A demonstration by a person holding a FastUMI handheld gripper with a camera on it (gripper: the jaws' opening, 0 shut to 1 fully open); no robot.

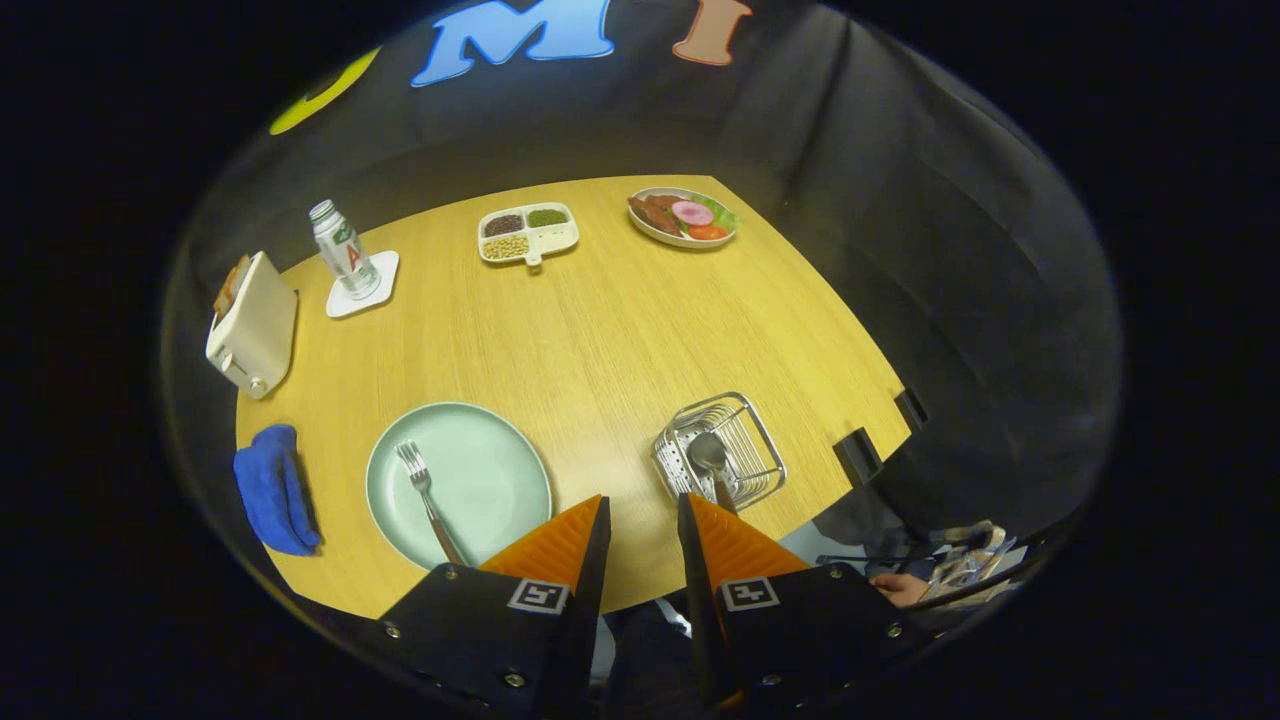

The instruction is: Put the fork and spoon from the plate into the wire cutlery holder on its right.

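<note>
Your gripper (643, 515) hangs above the near edge of the counter (600, 330), its two fingers parted by a narrow gap with nothing between them. The pale green plate (495, 480) lies just ahead of the left finger, close to the counter's near edge. The fork (428, 495) rests on the plate's left half, tines pointing away from you and the handle running back toward the plate's near rim. To the plate's right, just ahead of the right finger, stands the wire cutlery holder (722, 450), also close to the near edge. The spoon (712, 458) already sits in it, bowl up, its handle angled down toward your right finger.

Between plate and holder you have a bare strip of wood, straight ahead of the gap between your fingers. Beyond both, the middle of the counter is open. The other things keep to the edges: a blue cloth (272, 488) left of the plate, a toaster (253, 325) farther along that left edge, a bottle (341, 248) on a white coaster (364, 286), a divided dish (528, 233) and a plate of food (683, 216) at the far side. Two dark clamps (858, 452) sit on the right edge, near the holder.
</note>
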